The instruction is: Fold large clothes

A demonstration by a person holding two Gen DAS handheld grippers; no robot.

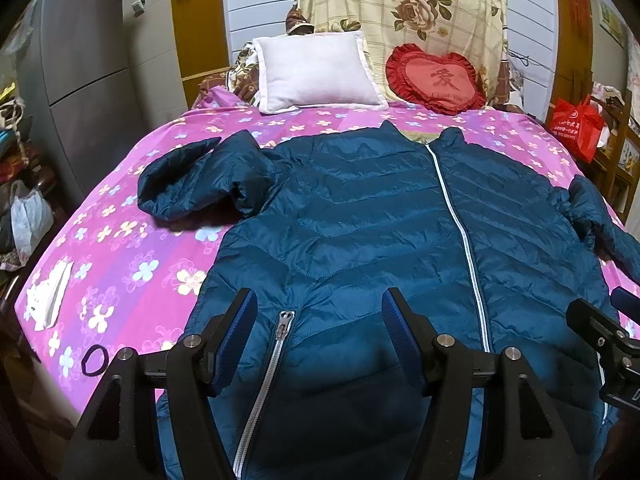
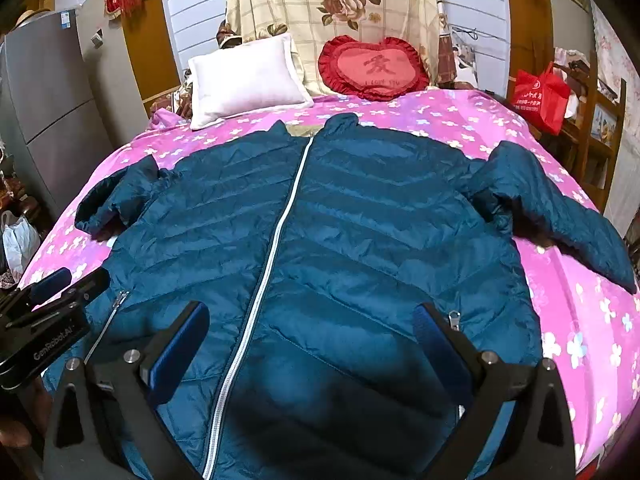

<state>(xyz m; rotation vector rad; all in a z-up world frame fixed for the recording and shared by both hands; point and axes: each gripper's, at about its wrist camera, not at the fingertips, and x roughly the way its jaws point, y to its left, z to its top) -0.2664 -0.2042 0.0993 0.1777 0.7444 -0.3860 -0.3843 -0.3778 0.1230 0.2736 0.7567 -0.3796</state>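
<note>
The jacket (image 1: 360,220) lies front up and zipped on the bed (image 1: 120,240), its hem toward both hand-held grippers and its collar away toward the pillows, so its long axis runs straight ahead of them along the white centre zip (image 2: 280,232).

The left hand-held gripper (image 1: 320,308) hangs over the hem left of that zip, fingers spread wide and holding nothing, a pocket zip (image 1: 284,324) just inside its left finger. The right hand-held gripper (image 2: 312,324) hangs over the hem right of the centre line, likewise spread and empty; whether either touches the fabric cannot be told.

Outward from there, each sleeve lies to its own side: the left sleeve (image 1: 192,180) is bunched and doubled near the shoulder, nearer the left gripper; the right sleeve (image 2: 560,220) stretches out toward the bed's right edge, nearer the right one.

Judging from this, folding has not begun, and each gripper would likely take its own side and bring it across toward the centre zip.
</note>
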